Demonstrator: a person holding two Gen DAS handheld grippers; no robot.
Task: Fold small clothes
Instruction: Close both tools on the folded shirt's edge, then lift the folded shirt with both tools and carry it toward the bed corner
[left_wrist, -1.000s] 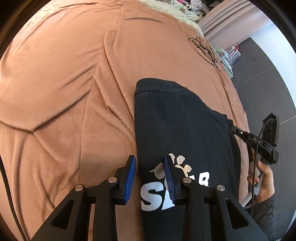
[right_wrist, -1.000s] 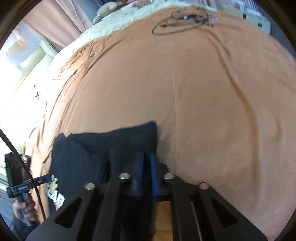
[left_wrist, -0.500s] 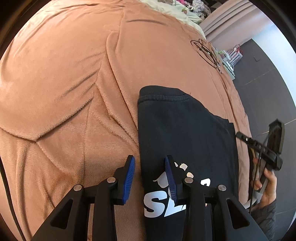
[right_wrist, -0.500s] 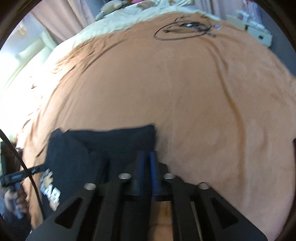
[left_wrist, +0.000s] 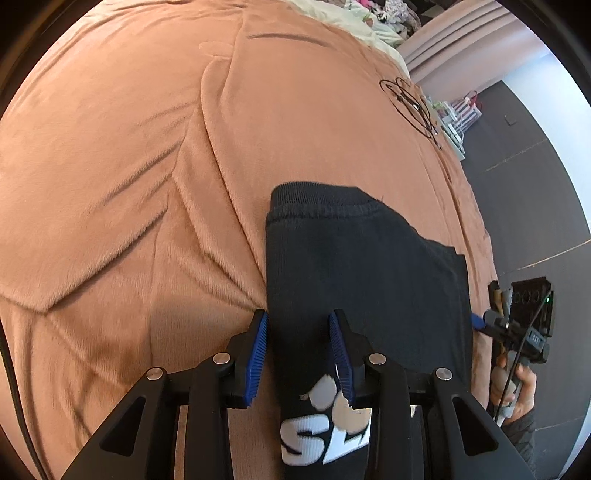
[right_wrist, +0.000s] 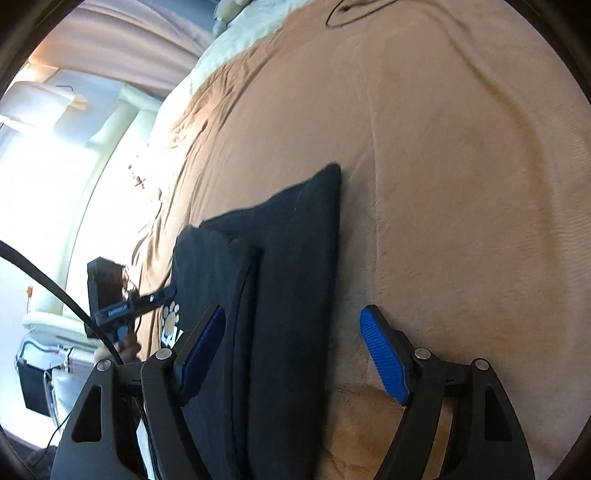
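A black garment (left_wrist: 354, 266) with a white printed logo (left_wrist: 325, 435) lies folded lengthwise on the brown blanket (left_wrist: 129, 184). My left gripper (left_wrist: 297, 314) hovers at its near left edge, jaws partly apart. The folded edge runs between the blue pads (left_wrist: 258, 354), which do not visibly press it. In the right wrist view my right gripper (right_wrist: 293, 310) is opening wide over the garment (right_wrist: 295, 258). One finger is above the cloth and the other above bare blanket, gripping nothing. The left gripper (right_wrist: 168, 293) shows at the far side, a hand behind it.
A coil of black cable (left_wrist: 410, 103) lies far out on the blanket. Cream bedding (right_wrist: 236, 40) is piled at the head end. Dark floor (left_wrist: 535, 206) runs along the bed's right side, and a bright window and curtains (right_wrist: 74, 110) lie beyond the left side.
My right gripper went from shut to wide open and tipped downward; the garment's right side now lies flat. The garment's left edge now fills the gap between my left jaws.
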